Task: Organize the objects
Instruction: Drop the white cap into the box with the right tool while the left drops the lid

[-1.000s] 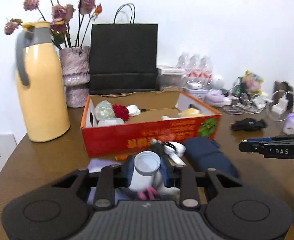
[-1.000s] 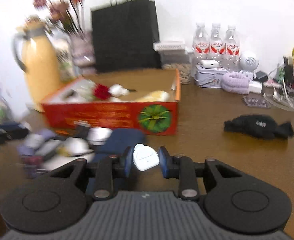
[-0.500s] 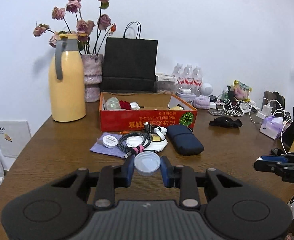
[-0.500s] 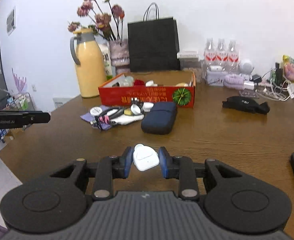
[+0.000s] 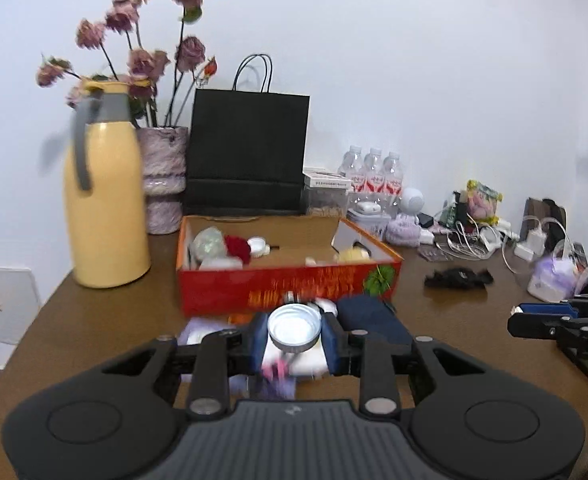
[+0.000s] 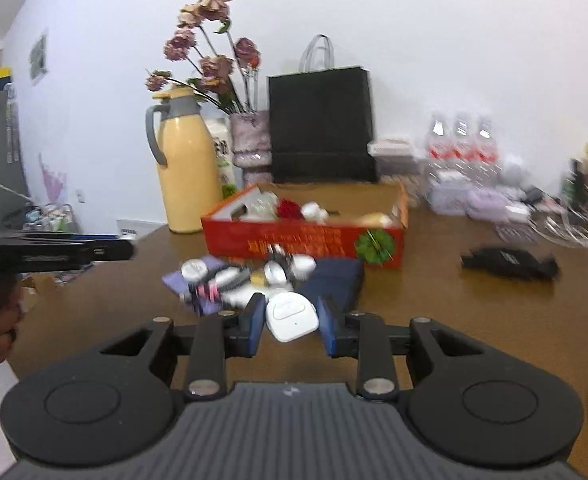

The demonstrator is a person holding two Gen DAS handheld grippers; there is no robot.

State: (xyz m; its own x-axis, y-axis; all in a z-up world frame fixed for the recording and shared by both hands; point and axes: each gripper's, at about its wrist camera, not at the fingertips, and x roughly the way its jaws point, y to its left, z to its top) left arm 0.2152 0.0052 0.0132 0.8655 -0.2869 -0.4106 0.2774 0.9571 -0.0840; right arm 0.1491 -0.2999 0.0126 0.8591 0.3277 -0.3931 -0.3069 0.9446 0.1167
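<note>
Against half a second ago, both views sit nearer the red box [image 5: 289, 280]. Left gripper [image 5: 294, 338] with round lid [image 5: 294, 328] now overlaps its front wall.

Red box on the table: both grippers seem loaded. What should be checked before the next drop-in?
1. Left gripper shut on round lid: ok.
2. Right gripper shut on white case: ok.
3. Red box open on top: ok.
4. Bare floor in the box middle: ok.
5. Clutter pile in front of the box, in the approach: not ok.
6. Grip firmness: cannot tell.
</note>
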